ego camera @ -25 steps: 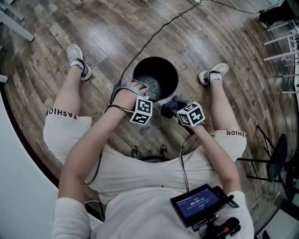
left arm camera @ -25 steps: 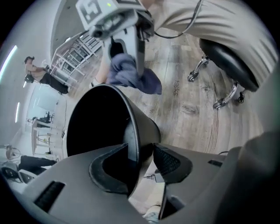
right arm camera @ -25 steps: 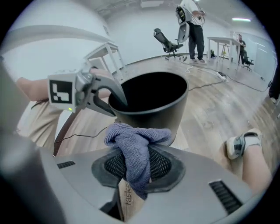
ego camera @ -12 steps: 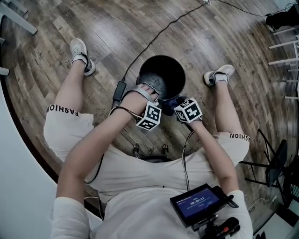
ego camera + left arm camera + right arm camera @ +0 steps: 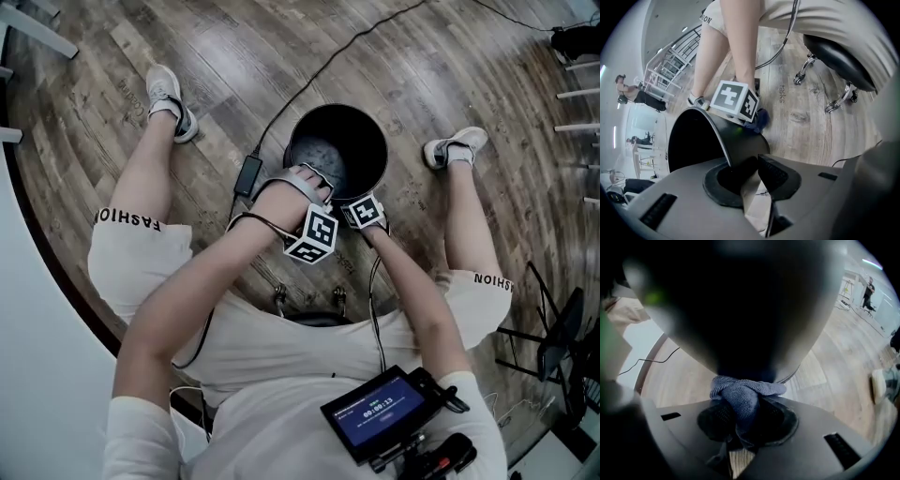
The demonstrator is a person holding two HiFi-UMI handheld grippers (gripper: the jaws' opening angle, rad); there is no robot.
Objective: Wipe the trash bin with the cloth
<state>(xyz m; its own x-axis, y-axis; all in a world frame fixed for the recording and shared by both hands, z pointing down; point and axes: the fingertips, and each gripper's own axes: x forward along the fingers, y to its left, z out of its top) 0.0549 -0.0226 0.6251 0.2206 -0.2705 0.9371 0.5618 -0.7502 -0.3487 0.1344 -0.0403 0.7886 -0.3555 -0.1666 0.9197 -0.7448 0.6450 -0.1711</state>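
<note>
Bracing the bin (image 5: 740, 136) with my left gripper (image 5: 757, 165), its jaws just closed on the rim, I set the cloth (image 5: 740, 394) pinched in my right gripper (image 5: 743, 418) against its side; rubbing strokes should come next.

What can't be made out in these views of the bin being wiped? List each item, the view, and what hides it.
- Cloth, head view: almost wholly hidden beneath the right-side marker cube.
- Trash bin, right gripper view: only a dark blur, too close to focus, so where the cloth touches it is unclear.
- Bin's near outer wall, head view: hidden behind the hands and cubes.
- Screen text, head view: too small to read.
</note>
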